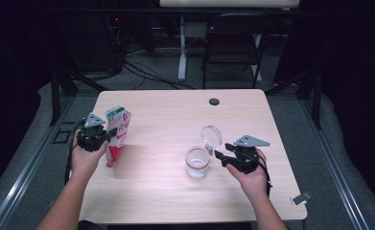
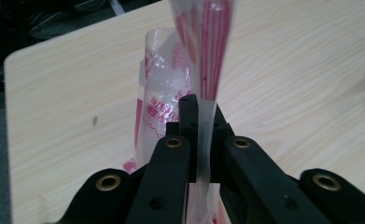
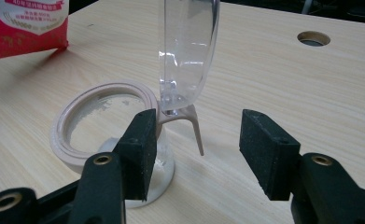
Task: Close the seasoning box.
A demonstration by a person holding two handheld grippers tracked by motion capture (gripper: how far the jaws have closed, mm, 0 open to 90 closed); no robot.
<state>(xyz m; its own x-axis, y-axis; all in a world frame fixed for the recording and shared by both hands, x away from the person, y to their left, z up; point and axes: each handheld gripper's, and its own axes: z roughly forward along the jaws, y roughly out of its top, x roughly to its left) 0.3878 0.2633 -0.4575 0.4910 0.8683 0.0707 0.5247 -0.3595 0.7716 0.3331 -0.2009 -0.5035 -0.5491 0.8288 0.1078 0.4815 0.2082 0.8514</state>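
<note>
Two grippers, one pour: bring the bag to the open jar

Two items matter on the table [image 1: 175, 115]: a red-and-white bag [image 1: 116, 134] at the left and a glass jar [image 1: 196, 163] right of centre, well apart from each other. The likely step is carrying the bag over the jar mouth to pour.

1. Left gripper [image 1: 109, 135]. Jaws are clamped on a flat edge of the bag; in the left gripper view the film [image 2: 203, 135] passes straight between them. Hold this pinch firm during travel, since thin film can slip. Lift until the bag's lower end clears the table.

2. Right gripper [image 3: 196, 142]. Jaws stand apart, just beside the jar, gripping nothing. The hinged clear lid [image 3: 187, 51] stands upright above the pale rim [image 3: 101, 93]. Keep this gripper near the hinge clip [image 3: 189, 121] to steady the jar and stop the lid falling shut.

3. Approach. Bring the bag's opening over the rim from the side opposite the lid, then tilt slowly.
</note>
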